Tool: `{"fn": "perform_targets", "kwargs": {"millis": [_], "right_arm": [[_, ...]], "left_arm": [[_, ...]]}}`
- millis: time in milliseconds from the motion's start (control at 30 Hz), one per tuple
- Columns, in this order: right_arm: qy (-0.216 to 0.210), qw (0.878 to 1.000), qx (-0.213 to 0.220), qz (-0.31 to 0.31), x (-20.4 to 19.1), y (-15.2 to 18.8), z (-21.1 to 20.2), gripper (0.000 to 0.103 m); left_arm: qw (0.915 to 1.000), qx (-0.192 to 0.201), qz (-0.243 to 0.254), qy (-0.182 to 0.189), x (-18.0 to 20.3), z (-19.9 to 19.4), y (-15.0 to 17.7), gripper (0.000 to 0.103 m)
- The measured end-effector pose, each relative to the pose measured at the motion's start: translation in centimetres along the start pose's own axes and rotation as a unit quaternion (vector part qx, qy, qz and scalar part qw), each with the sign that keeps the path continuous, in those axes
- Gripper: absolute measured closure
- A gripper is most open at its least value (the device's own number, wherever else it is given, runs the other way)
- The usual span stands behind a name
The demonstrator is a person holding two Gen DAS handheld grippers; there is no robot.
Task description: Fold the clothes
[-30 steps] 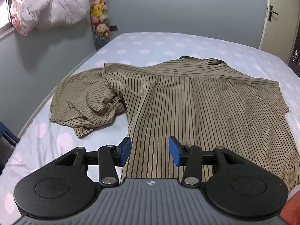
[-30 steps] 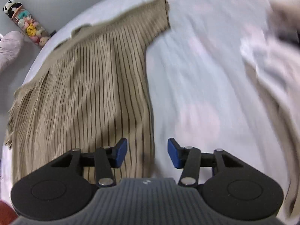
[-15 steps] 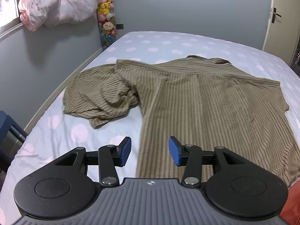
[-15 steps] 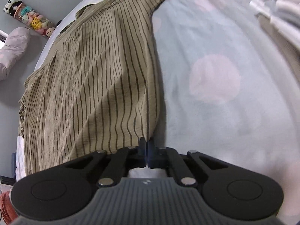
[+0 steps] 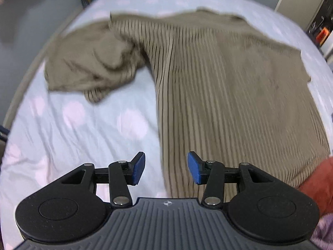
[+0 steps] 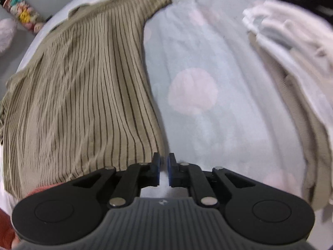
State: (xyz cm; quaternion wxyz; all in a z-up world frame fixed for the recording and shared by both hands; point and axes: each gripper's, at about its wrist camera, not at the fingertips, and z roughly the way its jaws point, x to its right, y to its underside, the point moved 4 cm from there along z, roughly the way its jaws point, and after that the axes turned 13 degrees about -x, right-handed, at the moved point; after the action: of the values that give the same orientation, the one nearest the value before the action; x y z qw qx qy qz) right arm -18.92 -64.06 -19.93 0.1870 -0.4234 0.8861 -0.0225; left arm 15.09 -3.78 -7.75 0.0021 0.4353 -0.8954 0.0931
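A tan shirt with thin dark stripes point(image 5: 229, 83) lies spread back-up on the bed, its left sleeve point(image 5: 89, 62) crumpled into a heap. My left gripper point(image 5: 166, 167) hovers open over the shirt's lower left side edge, which runs down between the blue pads without touching them. In the right wrist view the same shirt point(image 6: 83, 93) fills the left half. My right gripper point(image 6: 164, 166) is opening, with a narrow gap that shows only sheet. The shirt's lower right corner ends just beside its left fingertip point(image 6: 156, 164).
The bed carries a pale blue sheet with pink dots point(image 6: 208, 125). A pile of white and beige clothes point(image 6: 291, 52) lies to the right of the shirt. A red sleeve point(image 5: 318, 179) shows at the left view's right edge. Plush toys point(image 6: 20, 10) hang at the far wall.
The left gripper has tipped down and moved closer over the shirt's lower left edge. The right gripper shut at the shirt's lower right corner, and its pads have now parted a little.
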Motion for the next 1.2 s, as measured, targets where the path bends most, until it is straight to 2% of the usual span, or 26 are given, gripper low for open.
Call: {"fn": "perform_targets", "kwargs": {"millis": [67, 100, 200, 333, 500, 567, 600, 633, 700, 767, 833, 967, 1133, 1200], "right_arm": [[-0.009, 0.999, 0.038, -0.004, -1.3, 0.3, -1.9, 0.076], [-0.018, 0.998, 0.055, -0.008, -2.2, 0.5, -2.6, 0.064], [-0.039, 0.994, 0.093, -0.031, -5.7, 1.0, -3.8, 0.063], [-0.031, 0.991, 0.121, -0.056, -9.4, 1.5, -3.2, 0.063], [-0.017, 0.993, 0.099, -0.059, -11.2, 2.3, 0.4, 0.055], [0.012, 0.993, 0.087, -0.075, -11.7, 2.6, 1.2, 0.058], [0.02, 0.992, 0.091, -0.084, -12.0, 2.4, 1.2, 0.053], [0.026, 0.991, 0.095, -0.092, -12.3, 2.2, 1.1, 0.047], [0.024, 0.991, 0.088, -0.096, -12.6, 2.0, 1.5, 0.046], [0.031, 0.992, 0.079, -0.094, -12.4, 1.6, 2.1, 0.047], [0.026, 0.993, 0.075, -0.088, -12.1, 1.4, 2.2, 0.047], [0.028, 0.993, 0.069, -0.094, -12.4, 1.5, 2.1, 0.047], [0.052, 0.978, 0.066, -0.193, -15.3, 2.5, 1.1, 0.051], [0.055, 0.963, 0.044, -0.261, -17.5, 2.9, 1.3, 0.057]], "left_arm": [[0.9993, -0.034, -0.002, 0.018, -0.8, 1.7, 0.0, 0.059], [0.9986, -0.047, 0.001, 0.024, -1.0, 2.7, 0.0, 0.059], [0.996, -0.085, 0.013, 0.023, -1.3, 5.6, -0.1, 0.057], [0.9915, -0.127, 0.03, 0.008, -1.4, 9.1, -0.5, 0.057], [0.9877, -0.146, 0.052, 0.022, -0.8, 12.0, -0.7, 0.057], [0.9875, -0.148, 0.051, 0.019, -0.8, 12.8, -0.6, 0.058], [0.9874, -0.15, 0.047, 0.017, -0.8, 13.3, -0.5, 0.058], [0.9873, -0.152, 0.042, 0.022, -0.9, 13.6, -0.4, 0.063], [0.9874, -0.149, 0.038, 0.037, -1.0, 13.8, -0.1, 0.076], [0.9866, -0.149, 0.038, 0.053, -1.0, 13.7, 0.4, 0.102], [0.9847, -0.158, 0.051, 0.053, -0.7, 13.4, 1.0, 0.102], [0.9808, -0.181, 0.071, 0.012, -0.7, 13.4, 2.5, 0.103], [0.9801, -0.183, 0.077, -0.009, -0.8, 12.8, 4.0, 0.102], [0.9804, -0.176, 0.087, -0.016, -0.5, 12.0, 4.5, 0.1]]}}
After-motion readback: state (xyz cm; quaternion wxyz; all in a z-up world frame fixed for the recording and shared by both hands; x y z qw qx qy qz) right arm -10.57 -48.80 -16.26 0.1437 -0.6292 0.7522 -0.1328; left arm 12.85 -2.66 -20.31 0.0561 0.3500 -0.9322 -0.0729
